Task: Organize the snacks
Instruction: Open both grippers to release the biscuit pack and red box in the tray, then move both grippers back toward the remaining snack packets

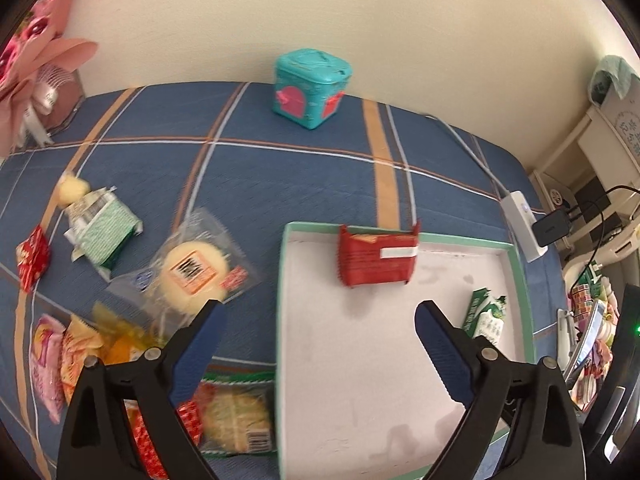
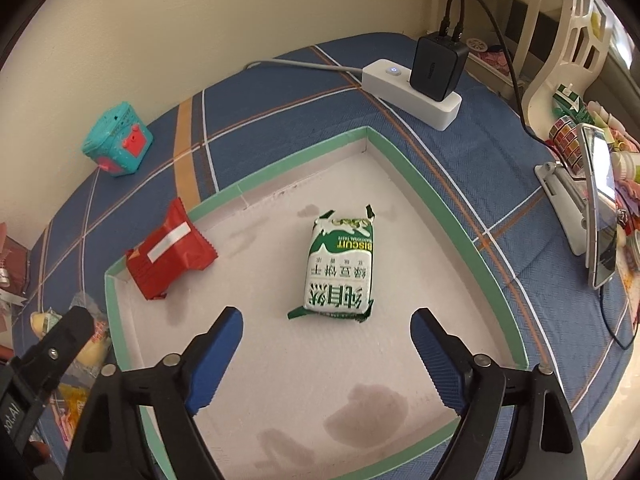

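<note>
A white tray with a green rim (image 1: 285, 280) (image 2: 440, 200) lies on the blue plaid cloth. In it, a red snack pack (image 1: 378, 258) (image 2: 170, 254) leans on the far rim, and a green-and-white biscuit pack (image 1: 486, 316) (image 2: 340, 270) lies flat. Left of the tray lie several loose snacks: a round cake in clear wrap (image 1: 194, 270), a green pack (image 1: 106, 236), a small red pack (image 1: 32, 258), and a cracker pack (image 1: 236, 416). My left gripper (image 1: 320, 320) is open over the tray's left rim. My right gripper (image 2: 326, 328) is open and empty, just short of the biscuit pack.
A teal box (image 1: 310, 88) (image 2: 118, 144) stands by the back wall. A white power strip with a black charger (image 2: 416, 80) (image 1: 524, 224) lies beyond the tray. A phone on a stand (image 2: 596, 208) sits at the right. A pink bouquet (image 1: 36, 64) is at the far left.
</note>
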Action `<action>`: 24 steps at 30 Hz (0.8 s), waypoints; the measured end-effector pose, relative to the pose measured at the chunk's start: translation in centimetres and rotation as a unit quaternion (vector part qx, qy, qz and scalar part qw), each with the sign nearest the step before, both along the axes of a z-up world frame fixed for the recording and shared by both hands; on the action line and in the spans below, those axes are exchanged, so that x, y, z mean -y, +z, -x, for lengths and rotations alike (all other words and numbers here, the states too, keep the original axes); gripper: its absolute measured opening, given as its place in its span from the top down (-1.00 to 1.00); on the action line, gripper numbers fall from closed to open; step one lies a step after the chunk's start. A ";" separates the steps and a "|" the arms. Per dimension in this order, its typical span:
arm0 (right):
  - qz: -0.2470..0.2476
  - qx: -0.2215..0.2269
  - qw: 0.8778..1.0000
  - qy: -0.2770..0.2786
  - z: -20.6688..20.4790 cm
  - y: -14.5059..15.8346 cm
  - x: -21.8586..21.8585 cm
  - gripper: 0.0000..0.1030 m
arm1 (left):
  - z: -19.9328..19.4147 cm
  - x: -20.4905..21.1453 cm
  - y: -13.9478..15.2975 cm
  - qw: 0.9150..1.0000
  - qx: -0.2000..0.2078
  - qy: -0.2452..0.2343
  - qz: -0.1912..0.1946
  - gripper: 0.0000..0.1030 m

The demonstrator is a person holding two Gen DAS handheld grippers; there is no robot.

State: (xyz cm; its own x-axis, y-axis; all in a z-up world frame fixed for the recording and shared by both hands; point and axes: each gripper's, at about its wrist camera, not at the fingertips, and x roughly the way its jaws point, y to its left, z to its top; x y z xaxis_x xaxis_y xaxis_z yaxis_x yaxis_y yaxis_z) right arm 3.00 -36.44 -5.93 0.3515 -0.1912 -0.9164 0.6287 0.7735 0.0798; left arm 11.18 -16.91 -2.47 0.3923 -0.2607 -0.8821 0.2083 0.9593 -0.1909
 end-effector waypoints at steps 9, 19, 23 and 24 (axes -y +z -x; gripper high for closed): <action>0.017 -0.004 0.999 0.031 0.8 0.4 -2.4 -1.00 | 0.9 -3.3 0.2 0.999 0.009 0.028 -0.028 -0.92; 0.010 0.013 0.996 0.084 1.4 0.6 -5.9 -1.00 | 2.1 -7.5 0.2 0.997 0.022 0.058 -0.053 -0.99; 0.030 0.022 0.993 0.108 1.8 1.1 -7.8 -1.00 | 2.7 -8.7 0.2 0.996 0.021 0.068 -0.049 -0.99; 0.033 0.024 0.993 0.112 1.9 1.2 -8.2 -1.00 | 2.9 -9.1 0.3 0.996 0.022 0.071 -0.049 -0.99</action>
State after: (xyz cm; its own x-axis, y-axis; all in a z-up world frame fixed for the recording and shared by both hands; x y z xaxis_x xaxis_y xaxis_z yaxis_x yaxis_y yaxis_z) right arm 1.09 -28.24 -4.71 0.4348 -0.1624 -0.8857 0.4376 0.8977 0.0502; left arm 8.24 -7.77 -2.16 0.4581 -0.1141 -0.8815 0.0761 0.9931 -0.0890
